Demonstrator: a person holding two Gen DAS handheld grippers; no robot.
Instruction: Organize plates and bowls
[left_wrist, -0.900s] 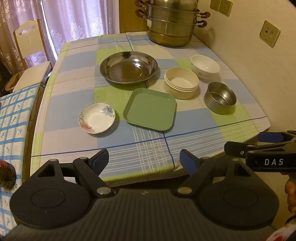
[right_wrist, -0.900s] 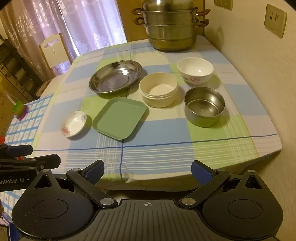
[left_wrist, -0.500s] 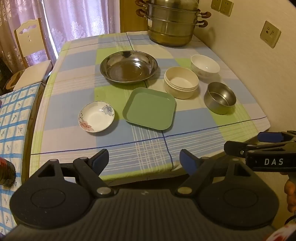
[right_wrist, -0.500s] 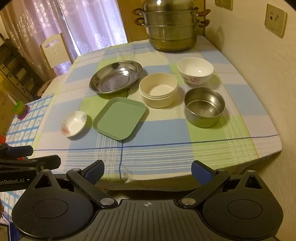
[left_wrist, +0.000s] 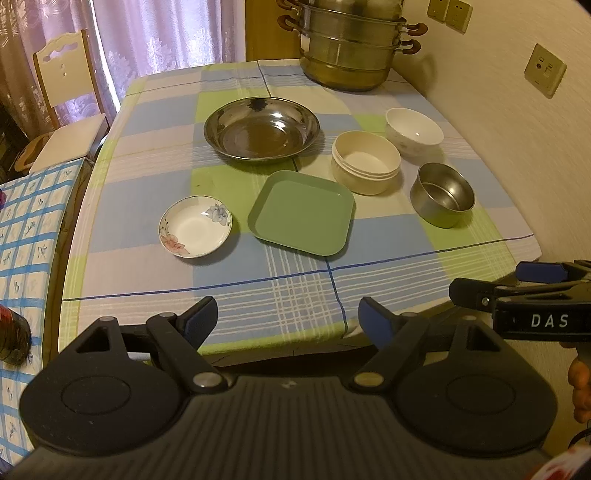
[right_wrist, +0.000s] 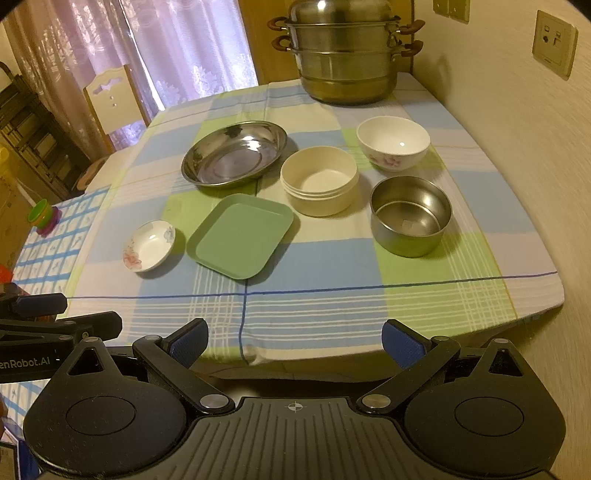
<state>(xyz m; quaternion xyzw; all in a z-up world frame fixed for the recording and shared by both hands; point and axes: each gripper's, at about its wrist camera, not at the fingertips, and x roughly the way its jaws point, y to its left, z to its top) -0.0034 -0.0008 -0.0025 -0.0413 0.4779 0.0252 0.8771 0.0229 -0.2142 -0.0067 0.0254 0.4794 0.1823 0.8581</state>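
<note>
A checked cloth (left_wrist: 155, 155) in blue, green and white covers the surface, which stands against a cream wall (right_wrist: 517, 129) bearing a socket (left_wrist: 546, 70). Beyond the surface's far left corner, a pale wooden chair (left_wrist: 64, 92) stands before lilac lace curtains (right_wrist: 184, 48).

A home dining room: checked tablecloth (right_wrist: 332, 266), steamer pot (right_wrist: 345, 55), wooden chair (left_wrist: 66, 92), lace curtains (right_wrist: 177, 48).

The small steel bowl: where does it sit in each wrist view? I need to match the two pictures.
Left wrist: the small steel bowl sits right of centre, near the table's right edge, right of the green square plate.
Right wrist: the small steel bowl sits right of centre, closer and larger, in front of the white flowered bowl.
Shared landmark: the cream bowl lies just left of it and slightly farther back in both views.
</note>
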